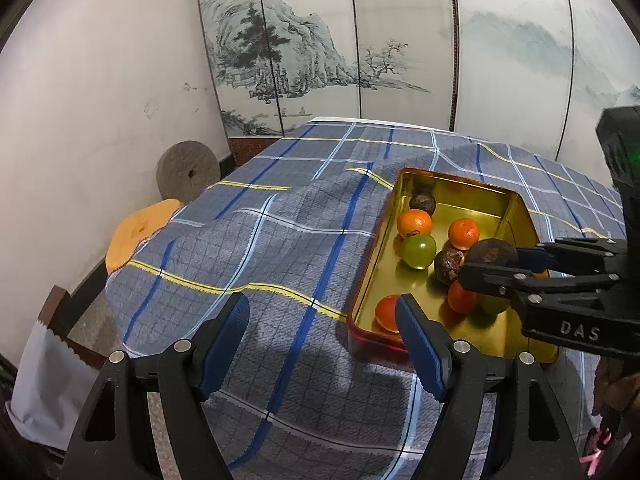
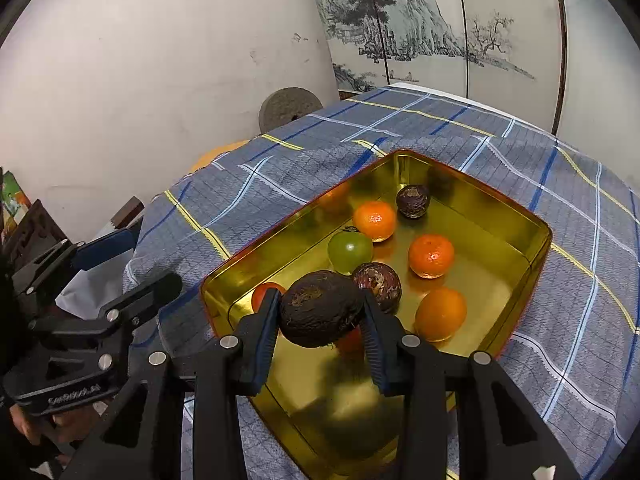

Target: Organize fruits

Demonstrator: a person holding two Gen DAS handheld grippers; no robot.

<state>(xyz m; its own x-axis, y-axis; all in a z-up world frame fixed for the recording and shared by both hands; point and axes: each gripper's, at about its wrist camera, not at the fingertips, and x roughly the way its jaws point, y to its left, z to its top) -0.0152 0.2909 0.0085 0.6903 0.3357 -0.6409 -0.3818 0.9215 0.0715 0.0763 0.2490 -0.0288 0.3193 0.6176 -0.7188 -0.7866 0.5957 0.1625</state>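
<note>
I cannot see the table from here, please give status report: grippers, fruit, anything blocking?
Right gripper shut on dark brown fruit, over gold tin. Left gripper open, empty, beside tin. Fruits crowd the tin floor below.

Painted folding screen (image 1: 360, 40), round millstone (image 1: 188, 175) against wall.

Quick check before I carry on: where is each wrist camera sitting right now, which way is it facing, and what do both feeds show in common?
Left wrist: behind the left gripper, aimed down across the plaid tablecloth toward the gold tin; its own open fingers show, with the right gripper entering from the right.
Right wrist: behind the right gripper, over the tin's near end, looking along the tin; its fingers clamp a dark brown fruit; the left gripper shows at left.
Shared: tin, green fruit, oranges, painted screen.
</note>
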